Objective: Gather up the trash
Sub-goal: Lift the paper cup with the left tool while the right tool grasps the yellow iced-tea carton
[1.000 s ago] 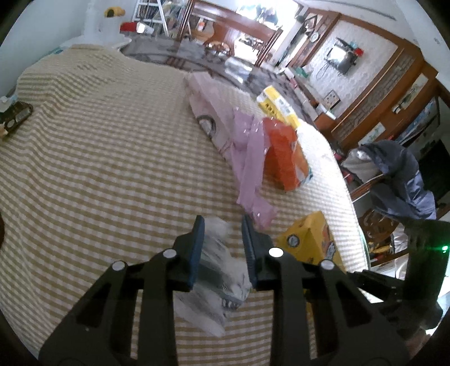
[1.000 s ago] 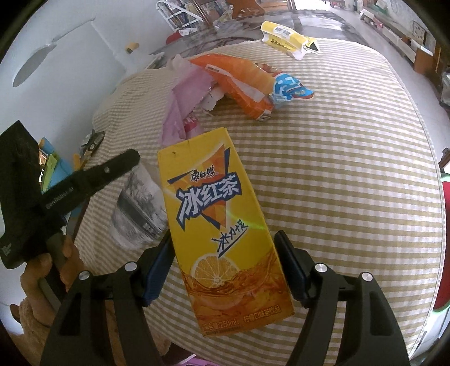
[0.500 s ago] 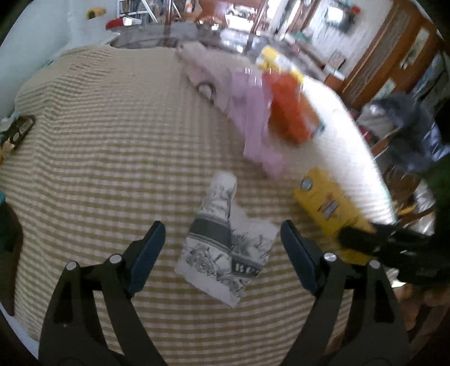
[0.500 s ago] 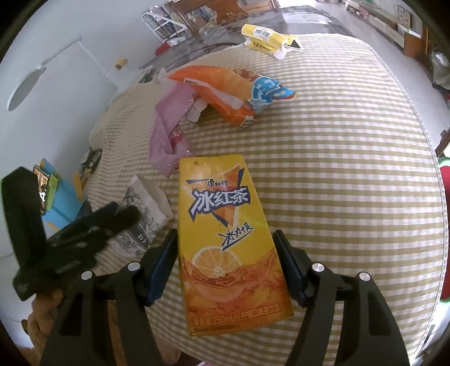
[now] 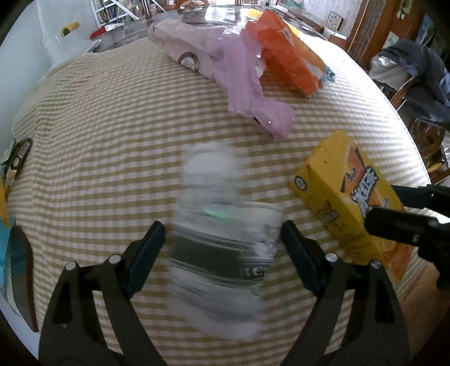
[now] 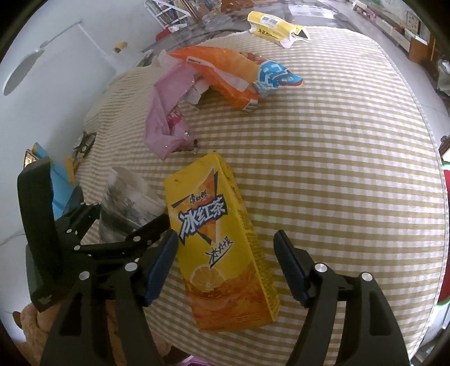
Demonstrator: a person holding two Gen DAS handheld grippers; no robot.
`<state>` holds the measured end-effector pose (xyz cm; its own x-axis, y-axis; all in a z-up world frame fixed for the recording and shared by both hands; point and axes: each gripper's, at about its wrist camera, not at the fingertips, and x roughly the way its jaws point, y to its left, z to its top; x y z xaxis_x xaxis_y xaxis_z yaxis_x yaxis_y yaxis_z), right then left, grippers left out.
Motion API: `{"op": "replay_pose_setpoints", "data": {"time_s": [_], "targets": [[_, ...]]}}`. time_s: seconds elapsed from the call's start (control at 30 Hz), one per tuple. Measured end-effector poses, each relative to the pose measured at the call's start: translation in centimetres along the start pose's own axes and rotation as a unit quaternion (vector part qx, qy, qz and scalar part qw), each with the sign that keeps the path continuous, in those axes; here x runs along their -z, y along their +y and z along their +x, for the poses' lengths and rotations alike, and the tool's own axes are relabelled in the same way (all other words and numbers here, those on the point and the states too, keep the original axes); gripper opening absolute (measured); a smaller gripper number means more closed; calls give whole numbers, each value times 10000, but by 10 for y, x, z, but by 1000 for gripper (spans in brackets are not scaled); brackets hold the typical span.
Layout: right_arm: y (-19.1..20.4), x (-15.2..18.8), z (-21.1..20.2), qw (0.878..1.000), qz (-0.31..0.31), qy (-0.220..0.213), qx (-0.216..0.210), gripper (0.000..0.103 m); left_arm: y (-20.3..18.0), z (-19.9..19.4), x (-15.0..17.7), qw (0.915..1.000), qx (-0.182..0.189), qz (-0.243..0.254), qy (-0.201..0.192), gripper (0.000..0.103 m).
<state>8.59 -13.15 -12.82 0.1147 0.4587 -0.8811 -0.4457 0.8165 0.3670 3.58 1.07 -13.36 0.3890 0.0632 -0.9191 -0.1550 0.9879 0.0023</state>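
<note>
Across checked cloth [image 5: 98,140] on a round table, found trash strewn in daylight. Saw carton [image 6: 213,242], yellow with an orange base, lying flat and label up near the table's near edge. Caught right gripper [image 6: 225,236] straddling the carton's lower half, jaws spread, blue pads close on either side yet pressing on neither. Had just been opening those jaws a little, carton between them on the cloth. Spotted cup [image 5: 222,267], a flattened white-and-grey printed thing, just left of the carton, blurred in the left wrist view. Noted left gripper [image 5: 222,228] over the cup, jaws wide apart, pads clear of the cup's sides. Had just been opening those jaws too, with the cup between them and loose on the cloth. Found pink bag [image 5: 244,84] crumpled beyond the carton, its tail ending near the carton's top corner. Made out orange packet [image 5: 287,64] farther beyond the carton, touching the bag, with blue wrapper [image 6: 275,74] at its right end. Picked out yellow packet [image 6: 272,25] farthest from the carton, at the far rim. Glimpsed jacket [image 5: 422,76] draped off the table, well right of the carton.
</note>
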Motion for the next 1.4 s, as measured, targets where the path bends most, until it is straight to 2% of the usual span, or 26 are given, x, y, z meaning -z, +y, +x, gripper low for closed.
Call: {"op": "replay_pose_setpoints", "data": {"time_s": [0.07, 0.17, 0.3, 0.37, 0.6, 0.87, 0.9, 0.97, 1.0, 1.2, 1.33, 1.4], "targets": [[1, -1, 1, 10000, -20, -4, 16, 69, 3, -3, -2, 9999, -24, -84, -96, 65], [0, -1, 1, 10000, -29, -24, 59, 71, 12, -12, -3, 9986, 224, -409, -249, 65], [1, -1, 2, 9999, -60, -34, 84, 73, 26, -25, -6, 9923, 694, -879, -530, 65], [3, -1, 3, 9999, -117, -34, 100, 73, 28, -30, -8, 9898, 797, -985, -645, 65], [13, 0, 10, 9994, -316, 14, 136, 74, 30, -37, -7, 9861, 893, -1162, -787, 65], [33, 5, 27, 9945, -807, 262, 620, 76, 33, -36, -8, 9853, 964, -1177, -783, 65], [35, 6, 28, 9936, -860, 261, 685, 76, 34, -37, -8, 9851, 958, -1188, -797, 65], [38, 6, 28, 9926, -916, 222, 768, 68, 35, -37, -9, 9845, 957, -1219, -823, 65], [40, 7, 27, 9931, -905, 172, 723, 64, 36, -38, -8, 9841, 961, -1233, -838, 65], [29, 3, -3, 9969, -502, -492, 340, 63, 42, -53, -7, 9784, 1026, -1329, -1208, 65], [16, 4, -36, 9937, -135, -1100, 175, 63, 40, -66, -5, 9787, 816, -1217, -1440, 65], [8, 10, -56, 9895, 27, -1436, 150, 63, 35, -82, -4, 9765, 641, -1162, -1700, 65]]}}
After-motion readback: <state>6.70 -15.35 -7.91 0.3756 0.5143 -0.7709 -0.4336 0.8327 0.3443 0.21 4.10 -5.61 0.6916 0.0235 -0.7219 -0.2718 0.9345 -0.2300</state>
